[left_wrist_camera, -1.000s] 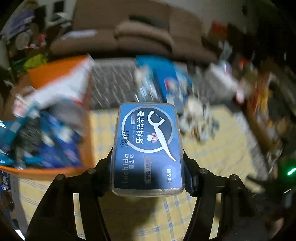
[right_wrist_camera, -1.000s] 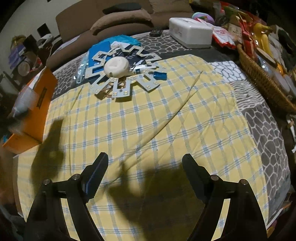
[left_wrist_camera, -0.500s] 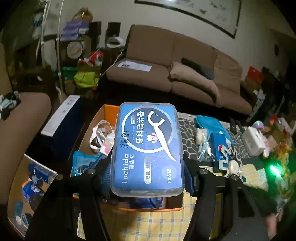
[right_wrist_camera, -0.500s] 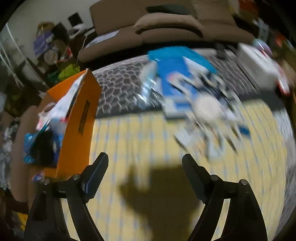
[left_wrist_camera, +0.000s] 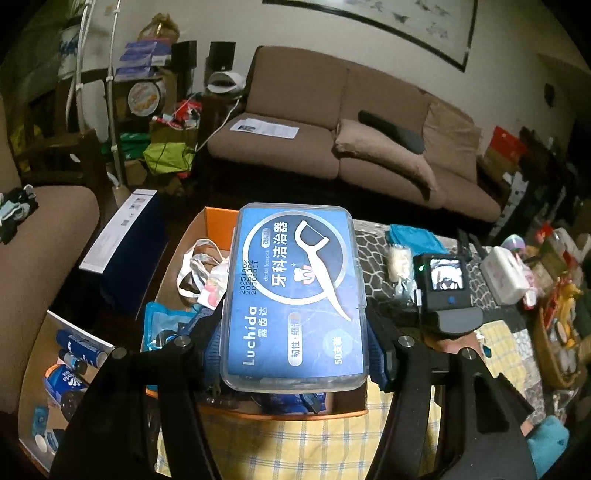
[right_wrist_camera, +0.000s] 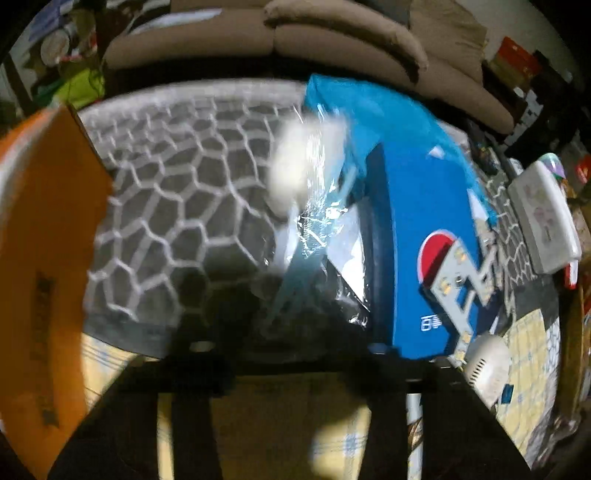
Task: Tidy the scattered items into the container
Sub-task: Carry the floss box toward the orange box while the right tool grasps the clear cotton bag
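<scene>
Swinging from bare yellow cloth, right gripper (right_wrist_camera: 295, 328) now closes around the clear packet (right_wrist_camera: 306, 206) at frame centre; left gripper (left_wrist_camera: 295, 332) clenches the floss box (left_wrist_camera: 295, 288) above the orange container (left_wrist_camera: 218, 221), ready to drop.

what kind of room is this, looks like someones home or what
Most likely a lived-in home living room: a brown sofa with cushions stands against the wall under a framed picture, and a low table with a honeycomb-patterned cover is crowded with household odds and ends.
</scene>
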Available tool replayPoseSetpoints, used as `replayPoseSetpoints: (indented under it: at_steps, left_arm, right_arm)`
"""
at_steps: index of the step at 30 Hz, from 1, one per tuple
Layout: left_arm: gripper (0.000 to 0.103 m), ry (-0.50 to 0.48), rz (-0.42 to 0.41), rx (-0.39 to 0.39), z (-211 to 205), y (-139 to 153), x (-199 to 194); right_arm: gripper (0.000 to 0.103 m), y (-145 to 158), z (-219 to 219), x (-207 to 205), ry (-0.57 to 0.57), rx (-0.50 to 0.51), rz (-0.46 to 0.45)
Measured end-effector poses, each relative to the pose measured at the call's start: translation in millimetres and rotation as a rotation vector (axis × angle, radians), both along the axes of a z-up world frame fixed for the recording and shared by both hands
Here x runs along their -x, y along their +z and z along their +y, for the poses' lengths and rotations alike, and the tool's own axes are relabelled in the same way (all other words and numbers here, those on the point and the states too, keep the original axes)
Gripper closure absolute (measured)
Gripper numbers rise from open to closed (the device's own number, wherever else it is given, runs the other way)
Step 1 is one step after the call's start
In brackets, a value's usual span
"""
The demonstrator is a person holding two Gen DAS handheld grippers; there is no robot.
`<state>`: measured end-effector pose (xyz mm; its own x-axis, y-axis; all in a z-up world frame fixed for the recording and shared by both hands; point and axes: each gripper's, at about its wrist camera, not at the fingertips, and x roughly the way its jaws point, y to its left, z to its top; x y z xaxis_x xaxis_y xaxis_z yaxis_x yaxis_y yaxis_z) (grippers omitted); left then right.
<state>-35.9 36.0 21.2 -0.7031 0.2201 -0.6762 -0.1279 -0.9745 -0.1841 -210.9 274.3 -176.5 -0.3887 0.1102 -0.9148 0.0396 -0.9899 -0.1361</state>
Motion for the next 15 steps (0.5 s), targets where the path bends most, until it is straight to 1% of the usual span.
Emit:
replayPoseSetpoints:
  at_steps: [1,2,5,8,12,15]
  left_arm:
    - [0.044,-0.002,-0.001,0.001,1.3,0.1,0.2]
    - [0.044,-0.003,-0.004,0.003,1.8,-0.6,0.5]
    - [0.044,-0.001,-0.011,-0.002,2.1,0.0,1.5]
    - [0.044,-0.007,-0.01,-0.009,2.7,1.0,-1.0]
    - [0.044,-0.013,-0.008,-0.014,3.1,1.6,-2.9]
    - [0.044,-0.015,-0.012,-0.018,3.6,1.7,-3.2]
  right_arm:
    - [0.084,2.3,3.4,-3.7,-0.003,0.015,0.013]
    - [0.098,4.8,7.8,-10.4,-0.009,0.023,0.016]
    - [0.099,13.5,17.2,-35.0,0.003,0.086,0.016]
    - [0.1,22.2,25.3,-68.8,0.03,0.148,0.001]
    - [0.101,37.9,29.1,-136.0,0.08,0.227,-0.029]
    - [0.101,46.4,35.5,-192.0,0.099,0.306,-0.067]
